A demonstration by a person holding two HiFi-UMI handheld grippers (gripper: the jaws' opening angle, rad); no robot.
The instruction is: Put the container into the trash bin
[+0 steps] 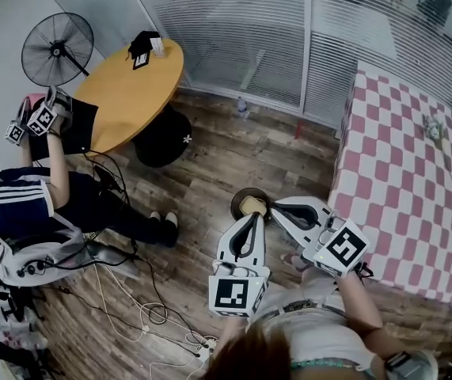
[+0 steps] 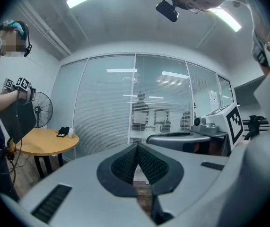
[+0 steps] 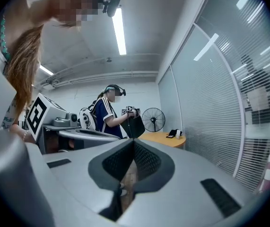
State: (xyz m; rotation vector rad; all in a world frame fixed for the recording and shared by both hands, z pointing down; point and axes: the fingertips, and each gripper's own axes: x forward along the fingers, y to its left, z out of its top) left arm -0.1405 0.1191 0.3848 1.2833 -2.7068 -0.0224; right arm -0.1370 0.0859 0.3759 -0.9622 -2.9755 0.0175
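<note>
disposal seems done: container (image 1: 251, 205) inside trash bin (image 1: 236, 199); left hand-held gripper (image 1: 255, 215), right hand-held gripper (image 1: 278, 210) near it, both closed, empty; withdraw next.

No legible words, numbers, brand names or signs appear in any view. The only printed patterns are square black-and-white coded markers, which carry no readable characters:
(a) on the white marker cube (image 1: 232, 294) at the rear of the left gripper (image 1: 254, 214);
(b) on the white marker cube (image 1: 346, 246) at the rear of the right gripper (image 1: 275, 207);
(c) on the two small white cubes (image 1: 42, 119) held by the seated person in the dark striped shirt (image 1: 20, 200).

A small black-and-white card (image 1: 140, 60) on the round yellow wooden table (image 1: 131, 93) is too small to read.
</note>
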